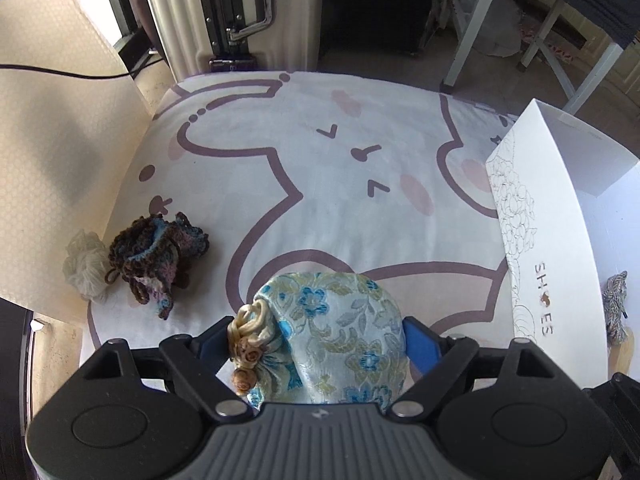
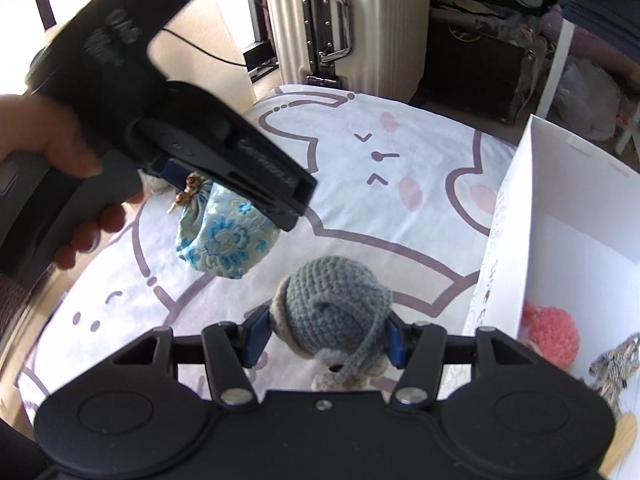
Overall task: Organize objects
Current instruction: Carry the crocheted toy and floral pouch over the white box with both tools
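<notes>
Left tool (image 1: 316, 344) pinches brocade pouch (image 1: 332, 332); right tool (image 2: 326, 340) pinches grey crochet pouch (image 2: 336, 308) beside white box (image 2: 560, 208).

Home bedroom: cartoon-print bedsheet (image 1: 320, 152), cream suitcase (image 2: 344, 20), cluttered floor.

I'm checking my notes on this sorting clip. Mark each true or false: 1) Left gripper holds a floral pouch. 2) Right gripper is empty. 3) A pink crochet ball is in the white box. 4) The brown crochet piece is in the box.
1) True: the left gripper is shut on the floral pouch.
2) False: the right gripper grips a grey-blue crochet pouch.
3) True: the pink crochet ball lies inside the white box.
4) False: the brown crochet piece lies on the bedsheet.
</notes>
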The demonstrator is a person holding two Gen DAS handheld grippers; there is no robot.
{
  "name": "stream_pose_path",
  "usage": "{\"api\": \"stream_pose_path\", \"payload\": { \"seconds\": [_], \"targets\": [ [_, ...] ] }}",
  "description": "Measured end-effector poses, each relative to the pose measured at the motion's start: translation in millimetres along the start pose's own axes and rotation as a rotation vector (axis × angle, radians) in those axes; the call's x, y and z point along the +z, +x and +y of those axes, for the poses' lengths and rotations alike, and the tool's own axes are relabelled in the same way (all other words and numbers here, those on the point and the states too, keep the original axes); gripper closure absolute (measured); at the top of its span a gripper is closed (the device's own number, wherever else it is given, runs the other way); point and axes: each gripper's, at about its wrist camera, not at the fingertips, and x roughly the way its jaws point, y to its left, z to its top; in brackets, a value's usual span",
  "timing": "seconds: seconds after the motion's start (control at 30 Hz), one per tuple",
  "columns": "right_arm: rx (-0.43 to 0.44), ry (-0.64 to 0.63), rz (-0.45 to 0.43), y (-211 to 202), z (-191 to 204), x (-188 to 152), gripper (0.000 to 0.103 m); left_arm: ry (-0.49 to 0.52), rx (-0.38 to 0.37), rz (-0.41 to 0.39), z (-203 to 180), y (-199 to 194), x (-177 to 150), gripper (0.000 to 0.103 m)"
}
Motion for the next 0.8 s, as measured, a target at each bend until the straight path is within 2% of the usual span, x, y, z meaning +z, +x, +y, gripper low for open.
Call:
{"api": "stream_pose_path", "payload": {
  "seconds": [0.2, 0.47, 0.67, 0.8],
  "targets": [
    [0.008, 0.077, -0.027, -25, -6, 5, 0.045, 0.057, -0.015, -0.085, -2, -41, -10, 0.016],
    [0.003, 0.137, -0.069, -61, -14, 9, 0.045, 0.076, -0.034, -0.187, 7, -87, -23, 0.016],
    [-0.032, 0.188, -0.092, -81, -23, 7, 0.045, 0.11, -0.013, -0.252, 11, -108, -38, 0.016],
    [-0.058, 0.192, -0.098, -90, -26, 4, 0.045, 0.118, -0.016, -0.268, 16, -115, -50, 0.016]
  ]
}}
